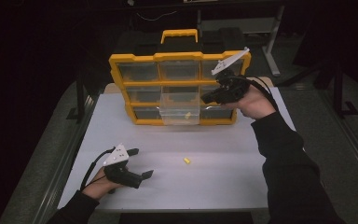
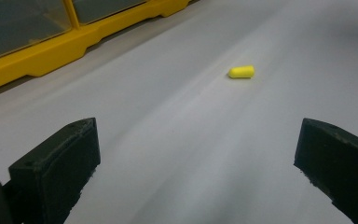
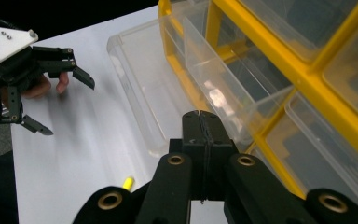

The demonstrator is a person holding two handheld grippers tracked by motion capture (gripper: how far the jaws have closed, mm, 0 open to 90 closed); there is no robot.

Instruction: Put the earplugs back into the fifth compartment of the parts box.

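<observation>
Step we judge: loading small yellow foam earplug (image 2: pixel 241 72) into pulled-out clear plastic drawer (image 1: pixel 180 108). Left tool (image 1: pixel 140 163) spread, empty; earplug ahead on white tabletop (image 1: pixel 223 172). Right tool (image 3: pixel 205 122) pressed together, empty, beside drawer. Next: we advance left tool, pinch gently.

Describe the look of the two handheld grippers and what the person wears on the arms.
Both the left gripper and the right gripper are black, each with two blocky black jaws. Each carries a pale grey three-cornered plate with small screws on top. A black cable trails from each. Brass-coloured rivets mark the right gripper's linkage. The person wears dark long sleeves.
</observation>
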